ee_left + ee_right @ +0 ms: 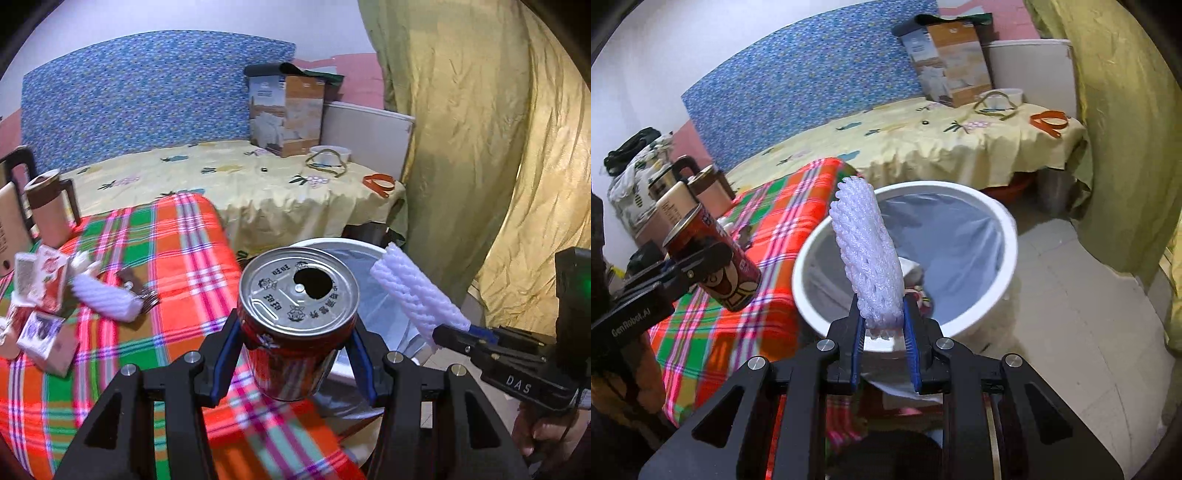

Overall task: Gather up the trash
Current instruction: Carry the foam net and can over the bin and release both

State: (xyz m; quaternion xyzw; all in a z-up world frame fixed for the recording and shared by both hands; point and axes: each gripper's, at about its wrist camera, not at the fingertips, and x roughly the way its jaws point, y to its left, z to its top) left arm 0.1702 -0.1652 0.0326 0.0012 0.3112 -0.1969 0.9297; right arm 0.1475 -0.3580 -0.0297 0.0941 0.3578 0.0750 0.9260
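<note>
My left gripper (295,332) is shut on a red drink can (295,317) with an open silver top, held over the edge of the plaid table beside the white trash bin (325,244). My right gripper (882,321) is shut on a white foam net sleeve (866,254), held upright above the near rim of the bin (1008,236). The bin has a clear liner and some trash inside. The can (727,266) in the left gripper also shows at the left of the right wrist view. The sleeve (417,291) shows at the right of the left wrist view.
On the plaid cloth (166,251) lie another foam sleeve (107,295), small cartons (40,284) and a brown jug (46,206). Behind is a yellow-clothed table (240,184) with a cardboard box (284,114). A yellow curtain (480,129) hangs at right.
</note>
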